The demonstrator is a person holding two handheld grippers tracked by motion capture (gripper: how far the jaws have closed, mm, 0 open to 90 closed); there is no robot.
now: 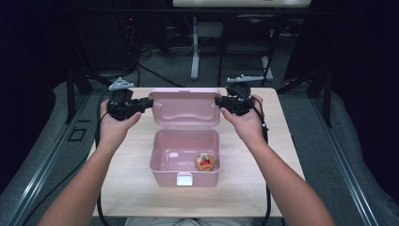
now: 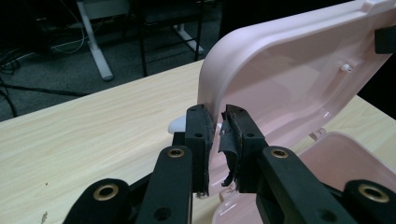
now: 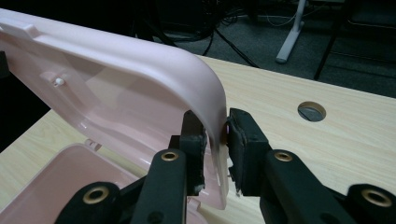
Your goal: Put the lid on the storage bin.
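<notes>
High view shows the pink box (image 1: 185, 157) at six o'clock on the surface (image 1: 131, 183), its raised lid (image 1: 185, 107) straddled by left gripper (image 1: 149, 102) and right gripper (image 1: 218, 101), jaws seemingly slack, so it may flop shut.

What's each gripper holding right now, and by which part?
Nothing is firmly gripped. Left gripper and right gripper each straddle a side edge of the raised pink lid, with a gap at the pads.

No legible text, seemingly.
</notes>
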